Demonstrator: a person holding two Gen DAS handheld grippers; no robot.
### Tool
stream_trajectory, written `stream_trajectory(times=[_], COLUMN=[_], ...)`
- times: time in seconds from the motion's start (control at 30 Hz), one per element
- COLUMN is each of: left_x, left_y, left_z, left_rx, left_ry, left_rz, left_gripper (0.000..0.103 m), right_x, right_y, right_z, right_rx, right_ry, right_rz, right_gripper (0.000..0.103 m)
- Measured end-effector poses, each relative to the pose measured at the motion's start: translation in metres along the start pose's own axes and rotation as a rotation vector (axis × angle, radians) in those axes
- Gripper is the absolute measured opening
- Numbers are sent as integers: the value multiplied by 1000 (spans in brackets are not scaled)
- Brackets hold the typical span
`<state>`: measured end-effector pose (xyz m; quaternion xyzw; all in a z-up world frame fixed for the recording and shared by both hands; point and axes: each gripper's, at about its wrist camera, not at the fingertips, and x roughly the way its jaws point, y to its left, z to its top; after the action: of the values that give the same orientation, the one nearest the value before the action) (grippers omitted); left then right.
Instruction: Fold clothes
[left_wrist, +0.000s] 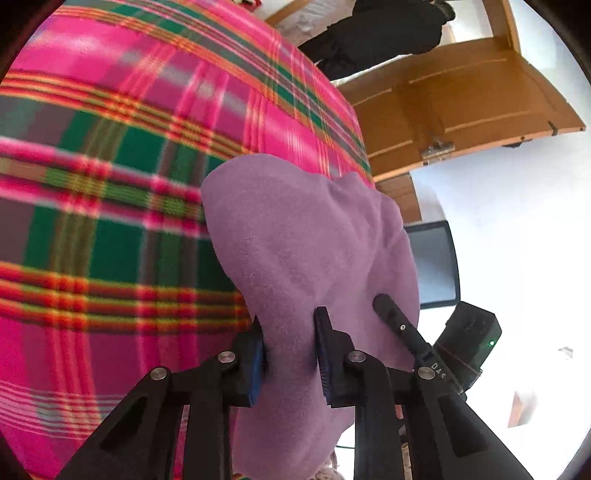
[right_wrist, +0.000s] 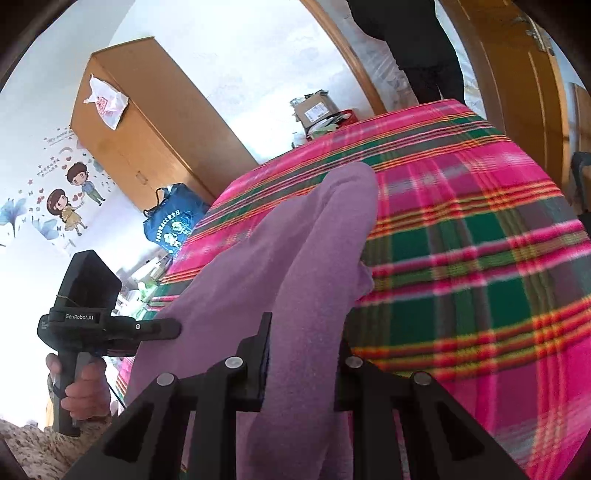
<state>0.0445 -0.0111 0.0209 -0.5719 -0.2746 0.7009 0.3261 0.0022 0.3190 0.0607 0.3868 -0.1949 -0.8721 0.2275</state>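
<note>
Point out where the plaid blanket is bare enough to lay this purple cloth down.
The plaid blanket is bare right of the purple cloth, out to its door-side edge. It is crowded at the far edge, by the cardboard box. Both tongs, left and right, grip the cloth.

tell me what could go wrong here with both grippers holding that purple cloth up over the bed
1. The left gripper pinches only a narrow fold of the purple garment; it might slip free mid-fold.
2. The garment hangs bunched and twisted between the left gripper and the right gripper, so it may land creased on the plaid blanket.
3. The two grippers sit close together and could bump.
</note>
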Motion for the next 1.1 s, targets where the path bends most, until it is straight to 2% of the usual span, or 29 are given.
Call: stream_trajectory(times=[0.6,0.93,1.1], left_x=[-63,-107,-121], left_y=[54,93,108], left_z=[60,104,126], left_rx=[-68,-141,-155], left_ry=[-112,-213,-261], left_rz=[63,126,180], left_gripper=[25,25,25], right_x=[88,164,204], right_y=[61,109,126], right_z=[47,79,89], right_rx=[-63,-117,-111], right_ry=[56,102,120], right_rz=[49,110,134], right_gripper=[21,21,21])
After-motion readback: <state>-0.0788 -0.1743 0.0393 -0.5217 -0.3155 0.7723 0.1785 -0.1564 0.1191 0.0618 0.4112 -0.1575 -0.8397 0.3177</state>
